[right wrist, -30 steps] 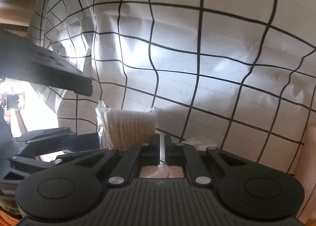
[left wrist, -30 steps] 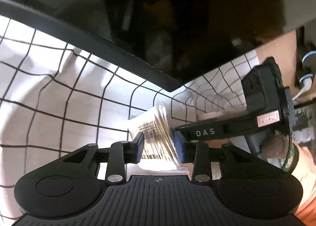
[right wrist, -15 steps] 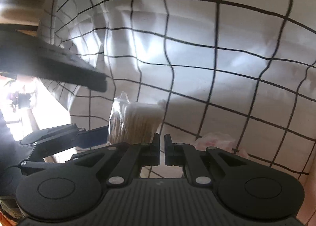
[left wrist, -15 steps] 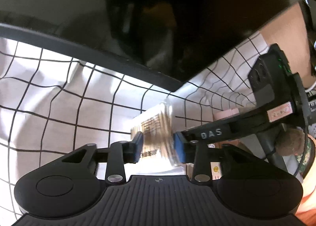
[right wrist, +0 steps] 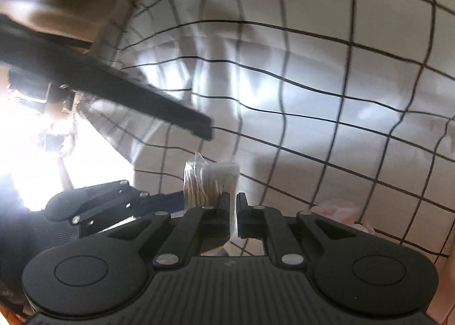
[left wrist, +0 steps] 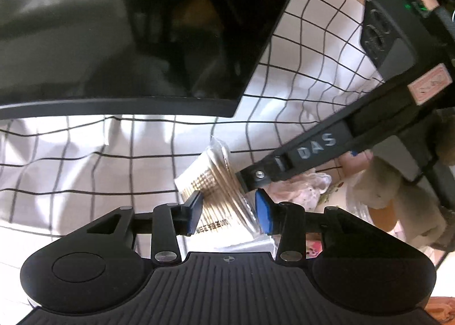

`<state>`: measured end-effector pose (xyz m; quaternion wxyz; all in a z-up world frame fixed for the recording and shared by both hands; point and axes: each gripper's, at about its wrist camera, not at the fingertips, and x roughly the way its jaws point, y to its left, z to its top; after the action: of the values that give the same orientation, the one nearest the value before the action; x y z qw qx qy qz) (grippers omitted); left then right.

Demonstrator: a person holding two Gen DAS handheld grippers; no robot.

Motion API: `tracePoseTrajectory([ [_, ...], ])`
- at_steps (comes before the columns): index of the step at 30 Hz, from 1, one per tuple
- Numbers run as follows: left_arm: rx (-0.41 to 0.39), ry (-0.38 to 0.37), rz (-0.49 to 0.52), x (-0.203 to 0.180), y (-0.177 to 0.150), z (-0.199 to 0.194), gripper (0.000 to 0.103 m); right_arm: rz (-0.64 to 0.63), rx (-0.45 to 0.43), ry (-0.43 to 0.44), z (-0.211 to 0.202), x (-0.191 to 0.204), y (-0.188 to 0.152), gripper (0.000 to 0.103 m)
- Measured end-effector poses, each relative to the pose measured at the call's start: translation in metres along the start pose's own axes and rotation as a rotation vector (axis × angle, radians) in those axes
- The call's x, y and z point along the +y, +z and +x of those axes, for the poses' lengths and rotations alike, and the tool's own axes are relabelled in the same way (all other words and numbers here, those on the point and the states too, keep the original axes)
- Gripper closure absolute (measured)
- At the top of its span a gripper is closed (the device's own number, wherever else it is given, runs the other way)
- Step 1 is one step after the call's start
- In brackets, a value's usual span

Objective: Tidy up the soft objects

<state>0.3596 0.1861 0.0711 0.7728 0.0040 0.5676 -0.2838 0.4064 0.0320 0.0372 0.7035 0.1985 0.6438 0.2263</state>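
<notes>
A: Nearest first. Left gripper (left wrist: 229, 208): jaws apart, one on each side of the pack of cotton swabs (left wrist: 219, 191). The left pad looks to touch the wrap; the right pad shows a sliver of gap. Not clamped, as far as I can judge.

B: Then what carries the pack?

A: Right gripper (right wrist: 233, 212): jaws nearly together, a thin strip of clear wrap between them. I read that as a pinch on the pack's edge seam. In the left view its finger comes in from the right and meets the pack's far side.

B: Why an edge pinch?

A: Probably because the film is slippery and the bundle is fat; the flat seam gives a firmer hold. The left jaws bracket the body, likely to steady or take it over.

B: Where is the pack?

A: Upright between the two grippers, above the checked cloth (right wrist: 327, 97) on the tabletop. Whether its base touches the cloth is hidden.

B: Further out?

A: A crumpled pink piece (left wrist: 301, 185) beside it, a plush toy (left wrist: 398, 197) to the right, then the dark monitor (left wrist: 128, 26) behind.
</notes>
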Motion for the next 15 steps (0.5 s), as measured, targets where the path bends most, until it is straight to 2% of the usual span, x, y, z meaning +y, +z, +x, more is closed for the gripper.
tracePoseTrajectory([
  [3,0.015,0.054,0.029,-0.002,-0.002,0.002,0.056,-0.038,-0.011,0.019,-0.004,0.014,-0.003,0.095],
  [6,0.032,0.106,0.046,0.0,-0.004,0.008,0.06,-0.055,-0.005,0.032,-0.002,0.022,-0.004,0.095],
  [9,0.037,0.126,0.023,0.009,-0.004,0.014,0.06,-0.074,-0.018,0.018,-0.005,0.027,-0.005,0.095],
  [13,0.029,0.144,-0.042,0.028,0.0,0.02,0.065,-0.166,-0.089,-0.104,-0.027,0.029,-0.006,0.095],
  [14,0.025,0.131,-0.063,0.033,0.001,0.022,0.066,-0.2,-0.113,-0.143,-0.036,0.028,-0.008,0.094],
  [15,0.019,0.115,-0.084,0.036,0.001,0.025,0.067,-0.229,-0.132,-0.18,-0.045,0.027,-0.01,0.086],
])
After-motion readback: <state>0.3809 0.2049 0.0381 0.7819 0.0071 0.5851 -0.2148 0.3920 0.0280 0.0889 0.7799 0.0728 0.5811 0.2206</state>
